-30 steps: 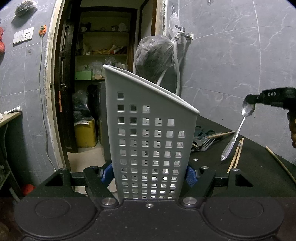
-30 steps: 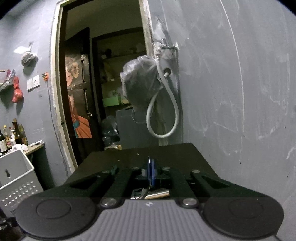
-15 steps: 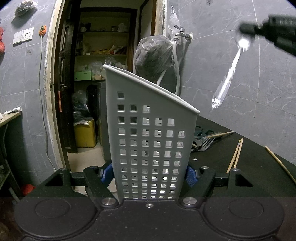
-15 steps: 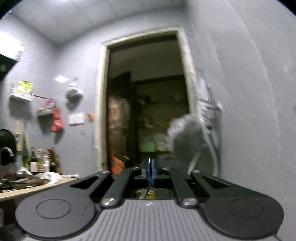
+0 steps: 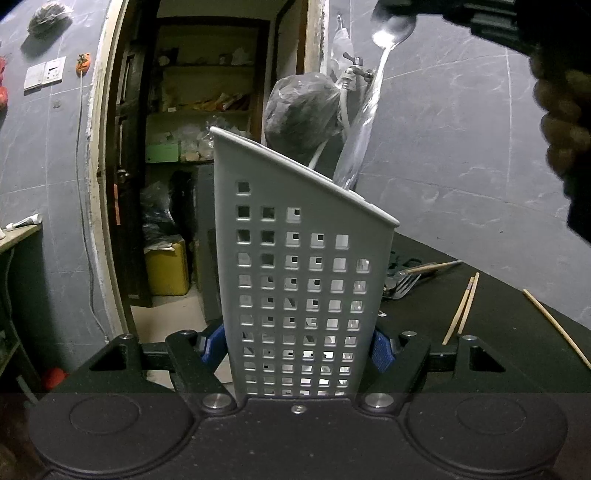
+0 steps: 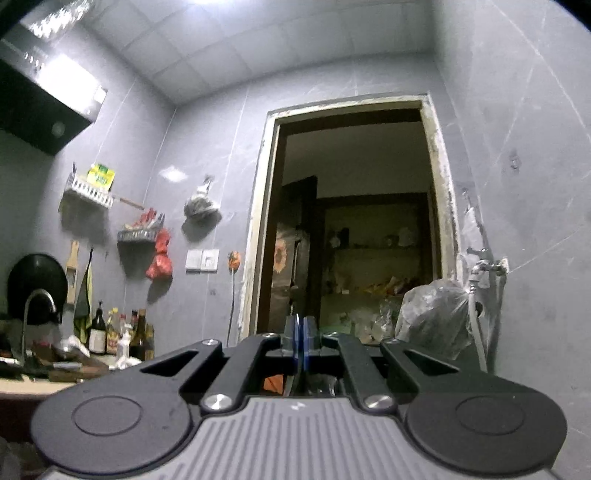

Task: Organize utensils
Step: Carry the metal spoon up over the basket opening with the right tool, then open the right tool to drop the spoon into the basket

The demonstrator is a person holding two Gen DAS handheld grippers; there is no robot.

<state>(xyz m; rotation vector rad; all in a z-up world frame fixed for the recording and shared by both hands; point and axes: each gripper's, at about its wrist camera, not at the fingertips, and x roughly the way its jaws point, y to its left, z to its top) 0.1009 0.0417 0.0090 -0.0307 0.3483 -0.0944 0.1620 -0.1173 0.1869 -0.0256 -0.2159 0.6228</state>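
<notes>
In the left wrist view, the left gripper (image 5: 299,350) is clamped on the base of a white perforated utensil holder (image 5: 299,280), its blue pads (image 5: 213,345) pressed to both side walls at the bottom centre of the frame. The holder stands upright with its slanted rim running from upper left down to the right. At the top right the right gripper (image 5: 393,11) pinches a metal spoon (image 5: 364,122) by the bowl; the handle hangs down and left, its tip at or just behind the low part of the rim. A hand (image 5: 563,110) shows at the right edge. On the dark counter (image 5: 498,314) at right lie a fork (image 5: 404,286), wooden chopsticks (image 5: 461,308) and one more stick near the edge.

The step in hand appears to be dropping the spoon into the holder. The next move calls for lowering the handle straight down inside the rim, then letting go. The opening is narrow and the higher back wall stands close, so the handle could catch the rim; above the holder there is free room.

In the right wrist view, the right gripper's jaws are all but closed on the spoon's thin edge at bottom centre. The camera looks up toward the doorway (image 6: 351,221) and ceiling; the holder is out of sight here.
</notes>
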